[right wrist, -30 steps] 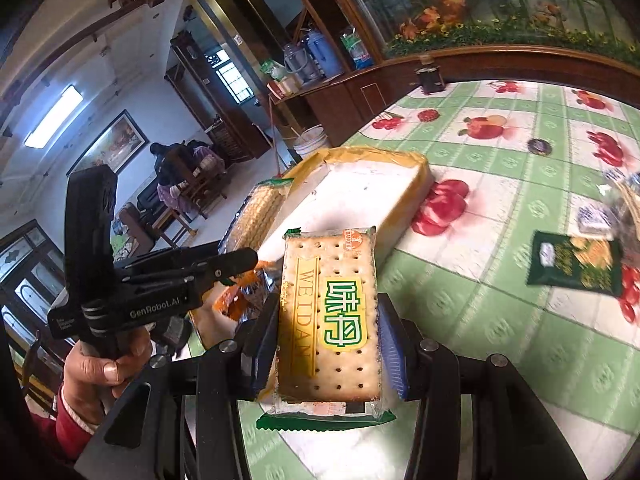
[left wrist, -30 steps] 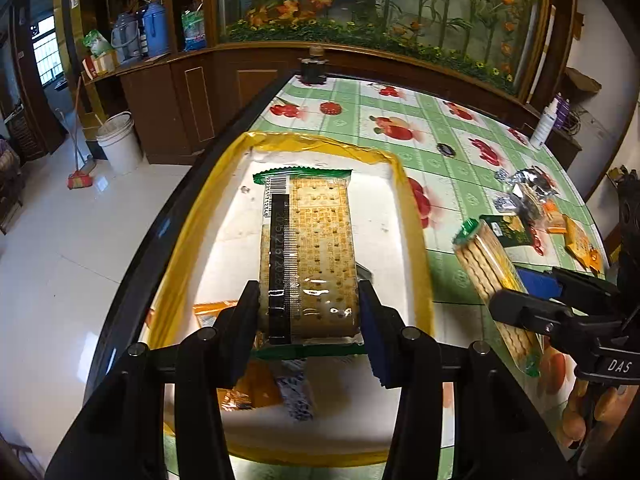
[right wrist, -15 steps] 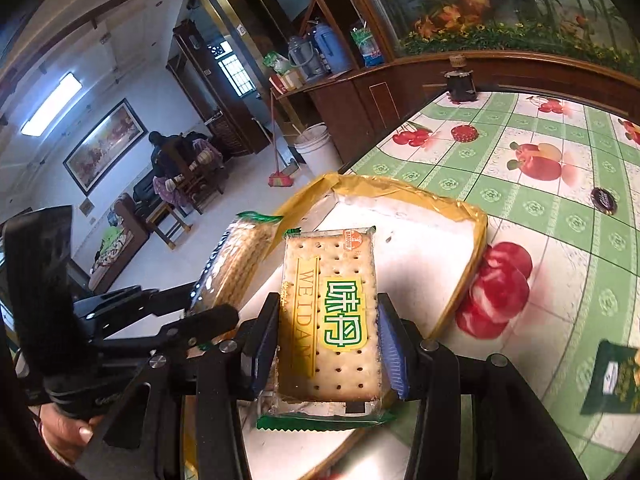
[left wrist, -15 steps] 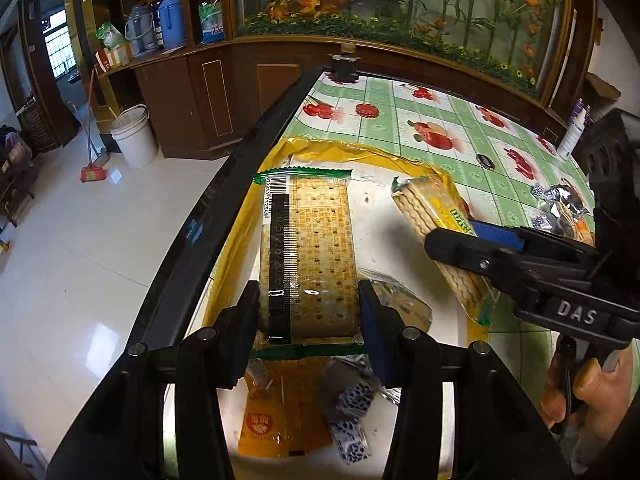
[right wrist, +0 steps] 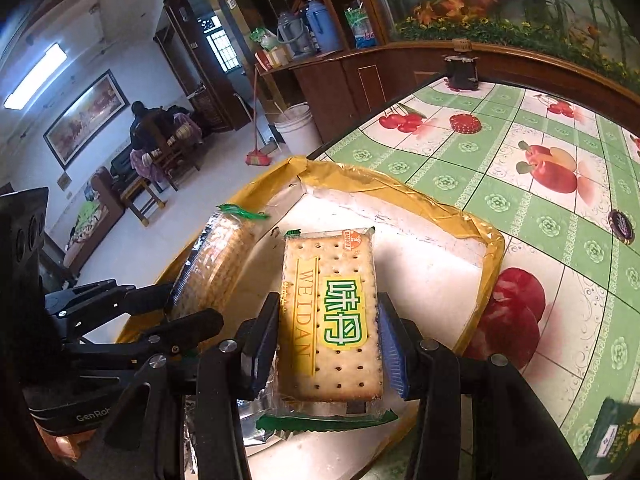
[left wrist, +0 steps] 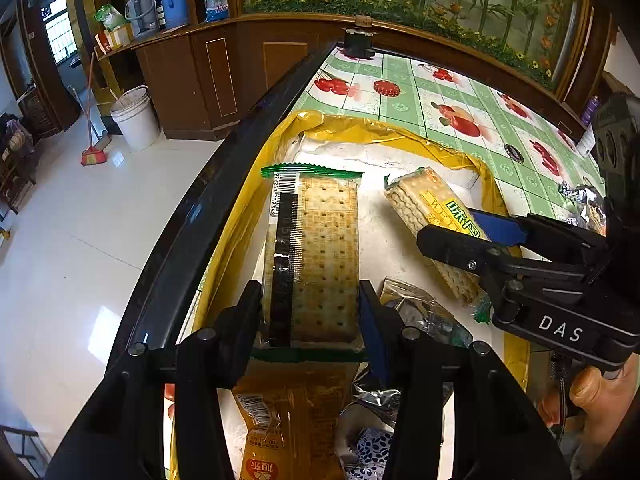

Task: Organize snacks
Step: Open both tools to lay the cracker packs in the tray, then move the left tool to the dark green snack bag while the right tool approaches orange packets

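Each gripper holds a clear-wrapped cracker pack over a white box with a yellow taped rim (left wrist: 248, 216) (right wrist: 490, 240). My left gripper (left wrist: 310, 312) is shut on a cracker pack (left wrist: 320, 256) turned barcode side up, held above the box's left half. My right gripper (right wrist: 328, 344) is shut on a second cracker pack (right wrist: 332, 316) with a green and yellow label. In the left wrist view that second cracker pack (left wrist: 432, 216) hangs to the right, above the box's right side. In the right wrist view the left gripper's pack (right wrist: 216, 264) shows edge-on to the left.
An orange snack bag (left wrist: 288, 428) and silvery wrappers (left wrist: 420, 312) lie in the box's near end. The box stands at the table's dark left edge (left wrist: 224, 184), with floor beyond. A green snack packet (right wrist: 612, 436) and more wrappers (left wrist: 584, 200) lie on the fruit-print tablecloth (right wrist: 520, 148) to the right.
My right gripper has carried its cracker pack leftward from over the tablecloth to over the box. My left gripper has moved forward over the box with its pack.
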Demonstrator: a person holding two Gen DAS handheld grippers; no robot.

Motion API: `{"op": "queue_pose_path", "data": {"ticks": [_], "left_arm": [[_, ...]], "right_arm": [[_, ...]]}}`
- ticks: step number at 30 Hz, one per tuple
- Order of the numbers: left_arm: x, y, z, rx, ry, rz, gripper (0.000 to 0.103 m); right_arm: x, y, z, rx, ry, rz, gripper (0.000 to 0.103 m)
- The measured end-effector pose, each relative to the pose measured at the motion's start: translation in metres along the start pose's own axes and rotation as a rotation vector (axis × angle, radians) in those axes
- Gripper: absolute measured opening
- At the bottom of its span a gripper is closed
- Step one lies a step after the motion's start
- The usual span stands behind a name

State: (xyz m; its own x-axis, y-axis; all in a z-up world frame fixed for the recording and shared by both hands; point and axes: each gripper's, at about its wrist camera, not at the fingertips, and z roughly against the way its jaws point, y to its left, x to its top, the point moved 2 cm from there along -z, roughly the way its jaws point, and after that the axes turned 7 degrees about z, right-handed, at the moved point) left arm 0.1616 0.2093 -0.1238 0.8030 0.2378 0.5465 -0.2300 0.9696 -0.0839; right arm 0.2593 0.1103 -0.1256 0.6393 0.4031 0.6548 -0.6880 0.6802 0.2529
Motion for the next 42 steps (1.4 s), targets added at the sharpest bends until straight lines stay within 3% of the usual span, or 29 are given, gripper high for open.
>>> {"op": "queue_pose_path", "data": {"ticks": [7, 9, 17, 32, 42], "left_arm": [[-0.002, -0.003, 0.004, 0.053, -0.005, -0.022, 0.047], [-0.002, -0.002, 0.007, 0.059, -0.009, -0.014, 0.055], [-0.005, -0.014, 0.03, 0.005, -0.042, -0.004, 0.059], [-0.031, -0.129, 0.058, -0.096, -0.073, -0.203, 0.06], [-0.051, -0.201, 0.039, -0.195, -0.018, -0.327, 0.06]], "right_arm": [[-0.001, -0.001, 0.004, 0.002, -0.008, -0.003, 0.049], [-0.001, -0.002, 0.01, 0.004, -0.016, -0.012, 0.05], [-0.014, -0.012, 0.069, -0.012, -0.107, -0.035, 0.057], [-0.098, -0.082, 0.169, -0.155, -0.158, -0.192, 0.068], [-0.165, -0.135, 0.234, -0.292, -0.163, -0.295, 0.069]]}}
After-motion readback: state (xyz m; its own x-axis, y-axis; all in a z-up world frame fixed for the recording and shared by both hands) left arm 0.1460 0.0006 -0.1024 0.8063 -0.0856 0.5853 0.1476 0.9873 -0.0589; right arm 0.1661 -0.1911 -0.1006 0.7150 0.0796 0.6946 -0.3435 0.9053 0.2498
